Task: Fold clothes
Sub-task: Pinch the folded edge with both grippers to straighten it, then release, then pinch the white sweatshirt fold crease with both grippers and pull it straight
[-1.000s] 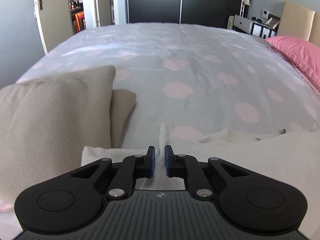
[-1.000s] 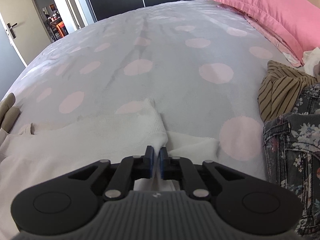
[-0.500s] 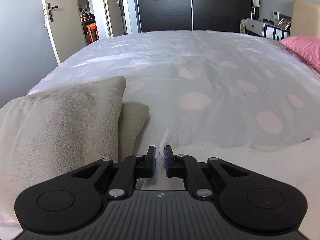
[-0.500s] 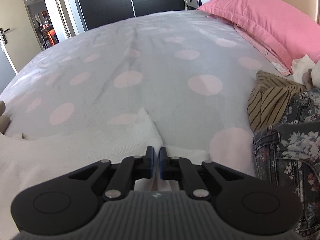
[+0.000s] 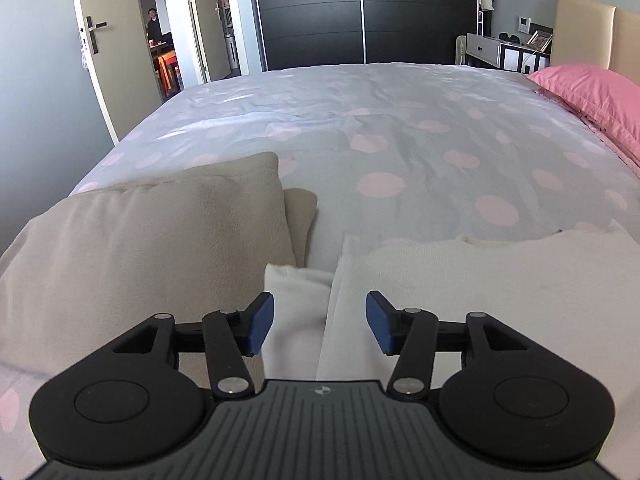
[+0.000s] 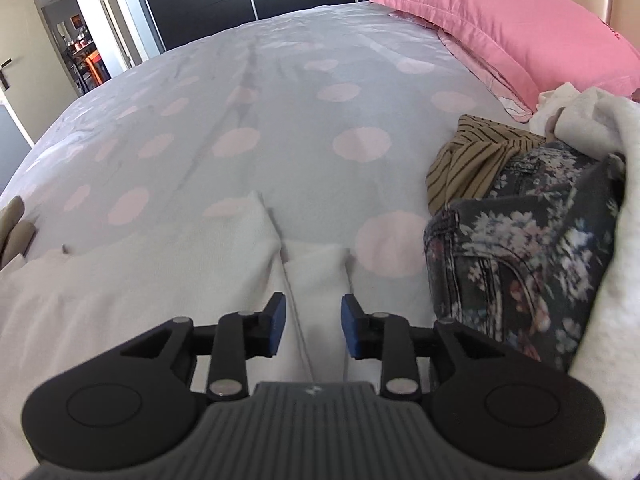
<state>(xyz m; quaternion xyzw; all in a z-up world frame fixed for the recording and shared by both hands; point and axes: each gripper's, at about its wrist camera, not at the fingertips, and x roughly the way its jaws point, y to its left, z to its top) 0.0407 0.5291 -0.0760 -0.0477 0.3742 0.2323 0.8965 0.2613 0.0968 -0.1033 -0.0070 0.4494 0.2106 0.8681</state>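
Clothes: a white top [image 5: 480, 280] lies flat on the bed [image 5: 380, 140], between a tan pile [image 5: 140, 248] and a loose heap [image 6: 520, 240]. Left gripper [image 5: 320, 322] and right gripper [image 6: 312, 326] have jaws wide open, holding nothing. Best to pinch matching edges and keep them even.

Soft cream knit garment [image 5: 480, 280], fuzzy beige fleece [image 5: 140, 248], smooth cotton bedspread [image 5: 400, 140], matt black plastic left tool [image 5: 320, 322].

A grey duvet [image 5: 400, 152] with pink dots covers the bed. A pink pillow [image 6: 520, 36] lies at its head, a black wardrobe [image 5: 360, 20] stands beyond, and a door [image 5: 116, 60] (ajar) is at left.
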